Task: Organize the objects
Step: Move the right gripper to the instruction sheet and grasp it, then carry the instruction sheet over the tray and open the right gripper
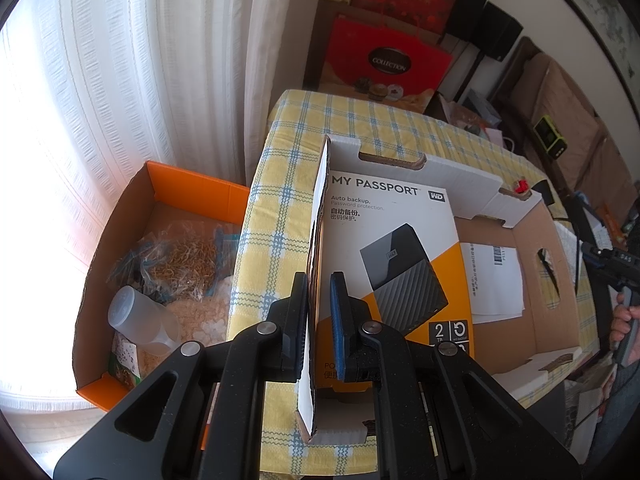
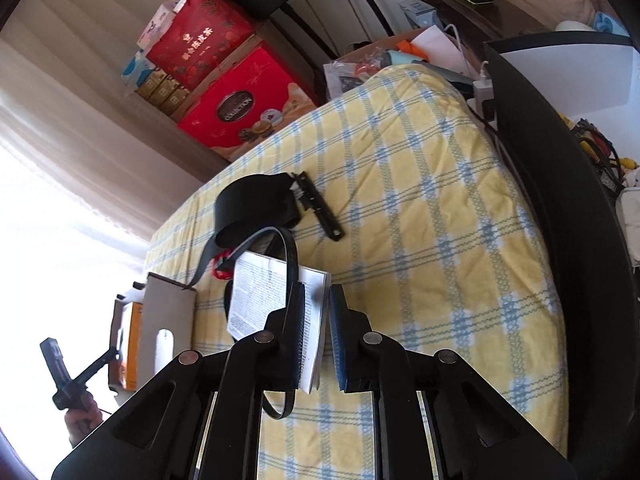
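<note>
the left gripper (image 1: 319, 316) is seen with its jaws straddling the near side wall of a shallow corrugated cardboard tray (image 1: 400, 168), white on the outside and brown within; the wall stands upright between the black finger and the blue-padded finger (image 1: 340, 320), pressed against the black one, though whether the padded one touches cannot be told. the tray is set on a table covered with a woven yellow-and-blue plaid cloth (image 1: 280, 168), and slot-shaped handle cutouts are cut in its walls. inside the tray, against the straddled wall, a flat glossy hard drive box (image 1: 384, 248) printed "my passport" is laid face up, its long axis running away from the gripper. a white printed paper slip (image 1: 492, 280) lies beside it on the tray floor.

in the right wrist view, the right gripper (image 2: 317, 332) is held over the same cloth with a thin folded leaflet (image 2: 276, 300) of small print between its parted jaws, resting against the left finger, apart from the blue pad. just beyond the leaflet a black strap (image 2: 252, 204) with a rigid clip is coiled on the cloth.
</note>
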